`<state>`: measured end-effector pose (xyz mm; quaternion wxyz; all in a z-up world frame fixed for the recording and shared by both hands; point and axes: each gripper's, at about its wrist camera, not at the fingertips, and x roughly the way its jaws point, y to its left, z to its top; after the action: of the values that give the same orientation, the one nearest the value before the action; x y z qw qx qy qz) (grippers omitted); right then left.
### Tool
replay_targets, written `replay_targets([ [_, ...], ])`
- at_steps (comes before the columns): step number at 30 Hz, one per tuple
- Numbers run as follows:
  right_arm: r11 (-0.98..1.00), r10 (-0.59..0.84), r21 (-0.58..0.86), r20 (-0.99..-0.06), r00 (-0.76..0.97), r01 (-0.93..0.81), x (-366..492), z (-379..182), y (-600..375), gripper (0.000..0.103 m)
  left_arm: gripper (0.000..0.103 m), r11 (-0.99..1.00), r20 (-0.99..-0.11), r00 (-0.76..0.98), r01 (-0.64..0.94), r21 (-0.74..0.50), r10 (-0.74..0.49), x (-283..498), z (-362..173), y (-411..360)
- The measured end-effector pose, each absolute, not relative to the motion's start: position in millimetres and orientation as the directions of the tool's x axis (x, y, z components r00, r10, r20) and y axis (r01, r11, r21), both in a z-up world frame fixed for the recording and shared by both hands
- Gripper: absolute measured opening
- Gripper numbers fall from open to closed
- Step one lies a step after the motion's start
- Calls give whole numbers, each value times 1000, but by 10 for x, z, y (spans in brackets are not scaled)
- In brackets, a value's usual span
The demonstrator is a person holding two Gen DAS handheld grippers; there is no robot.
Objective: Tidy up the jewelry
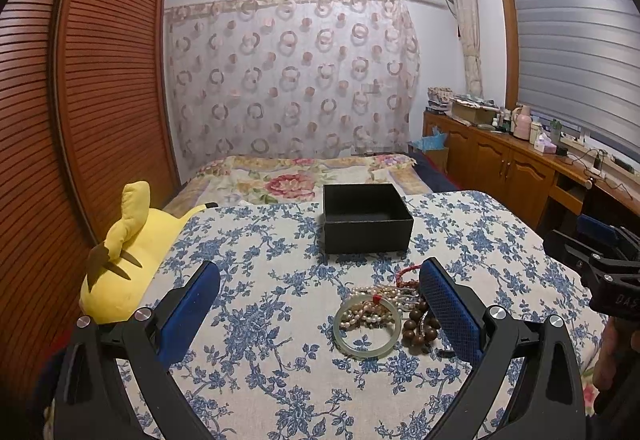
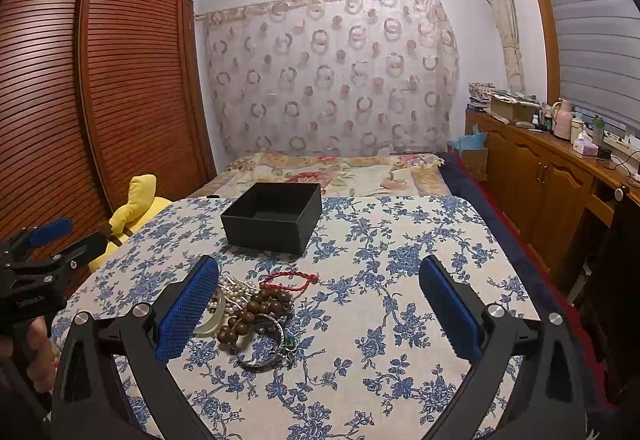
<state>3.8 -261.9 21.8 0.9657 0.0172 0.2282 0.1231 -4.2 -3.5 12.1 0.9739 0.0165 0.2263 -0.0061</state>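
Jewelry lies heaped on the floral-clothed surface (image 1: pixel 280 360), short of the open black box (image 1: pixel 366 218) that stands farther back, well apart from the pile. Both grippers hang with jaws spread wide and gripping nothing. From the left gripper (image 1: pixel 320 304), the pale green bangle (image 1: pixel 367 326) sits flat between the fingers, toward the right one, with pearl strands (image 1: pixel 380 294) across it, wooden beads (image 1: pixel 420 324) just beside it and a red cord bracelet (image 1: pixel 406 274) behind. From the right gripper (image 2: pixel 320 304), the same heap crowds its left finger, with a dark metal bangle (image 2: pixel 264 344) nearest. The left gripper looks better centred on the bangle (a ring has no long axis, so any rim approach serves). Tangled pearls are the likely snag. A yellow plush (image 1: pixel 128 264) rests off the left edge, out of the way.
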Motion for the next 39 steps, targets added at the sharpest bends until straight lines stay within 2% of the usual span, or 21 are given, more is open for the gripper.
replay_targets([
  [39, 968, 251, 97, -434, 865, -232, 6, 240, -2610, 101, 97, 1000, -424, 906, 19, 19, -9, -94, 210, 13],
])
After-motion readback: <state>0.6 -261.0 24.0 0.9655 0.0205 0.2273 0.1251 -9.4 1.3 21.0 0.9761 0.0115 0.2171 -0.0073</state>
